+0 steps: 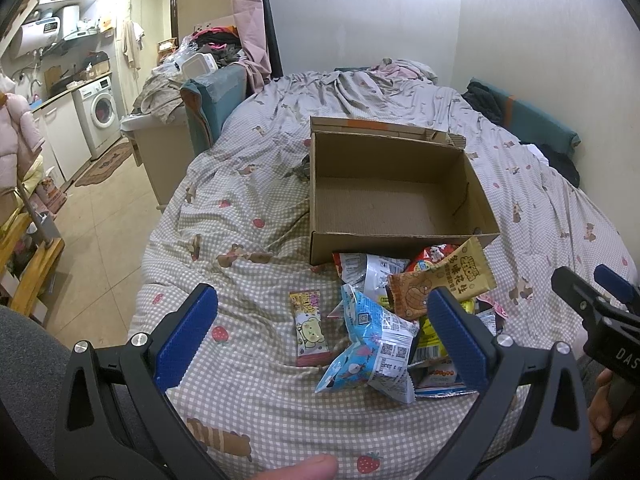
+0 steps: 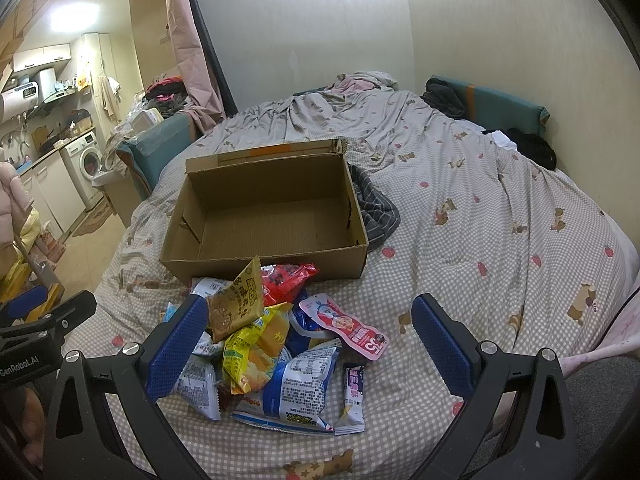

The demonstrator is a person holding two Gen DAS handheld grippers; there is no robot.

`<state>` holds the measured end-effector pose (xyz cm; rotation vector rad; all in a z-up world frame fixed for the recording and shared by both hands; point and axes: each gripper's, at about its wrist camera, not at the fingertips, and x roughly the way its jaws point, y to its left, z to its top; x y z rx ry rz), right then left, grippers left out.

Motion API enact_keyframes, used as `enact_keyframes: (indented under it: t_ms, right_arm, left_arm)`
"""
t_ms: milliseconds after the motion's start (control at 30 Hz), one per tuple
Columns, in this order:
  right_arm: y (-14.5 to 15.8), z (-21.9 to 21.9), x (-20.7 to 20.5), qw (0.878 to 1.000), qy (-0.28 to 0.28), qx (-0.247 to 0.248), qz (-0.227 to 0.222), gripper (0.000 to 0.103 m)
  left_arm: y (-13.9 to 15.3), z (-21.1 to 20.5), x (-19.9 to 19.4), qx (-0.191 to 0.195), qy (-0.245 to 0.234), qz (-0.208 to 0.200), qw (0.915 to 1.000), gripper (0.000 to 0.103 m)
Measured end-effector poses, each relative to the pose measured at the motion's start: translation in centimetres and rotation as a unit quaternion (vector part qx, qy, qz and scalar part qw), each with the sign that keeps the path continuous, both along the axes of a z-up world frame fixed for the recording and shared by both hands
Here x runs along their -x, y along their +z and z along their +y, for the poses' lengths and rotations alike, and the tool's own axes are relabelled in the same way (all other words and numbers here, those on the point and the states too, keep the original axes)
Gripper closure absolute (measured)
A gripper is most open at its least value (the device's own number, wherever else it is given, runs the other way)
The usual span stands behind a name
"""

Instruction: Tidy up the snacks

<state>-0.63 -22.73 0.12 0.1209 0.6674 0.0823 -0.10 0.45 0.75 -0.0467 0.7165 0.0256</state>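
An open, empty cardboard box (image 1: 384, 204) (image 2: 272, 216) sits on the bed. A heap of snack packets lies just in front of it: a blue-and-white packet (image 1: 372, 344), a yellow peanut packet (image 1: 444, 284) (image 2: 236, 304), a small pink bear packet (image 1: 310, 328), a red packet (image 2: 286, 278), a yellow packet (image 2: 252, 352), a pink pouch (image 2: 348, 328). My left gripper (image 1: 320, 344) is open and empty, above the left side of the heap. My right gripper (image 2: 308, 348) is open and empty, above the heap; it also shows at the right edge of the left wrist view (image 1: 592, 300).
The bed (image 1: 248, 216) has a checked cover with bear and strawberry prints. A striped grey cloth (image 2: 376, 212) lies beside the box. Dark clothes (image 2: 532, 144) lie near the teal headboard (image 2: 508, 106). A kitchen area with a washing machine (image 1: 98, 114) is at the left.
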Motion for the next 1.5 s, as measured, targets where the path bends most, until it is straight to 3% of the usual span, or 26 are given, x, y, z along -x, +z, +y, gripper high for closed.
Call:
enact_keyframes:
  t_ms: [1500]
  right_arm:
    - [0.23,-0.33,0.03,1.0,-0.002,-0.002,-0.001,0.0]
  left_arm:
    - [0.19,0.12,-0.06,0.004,-0.001,0.004,1.0,0.0]
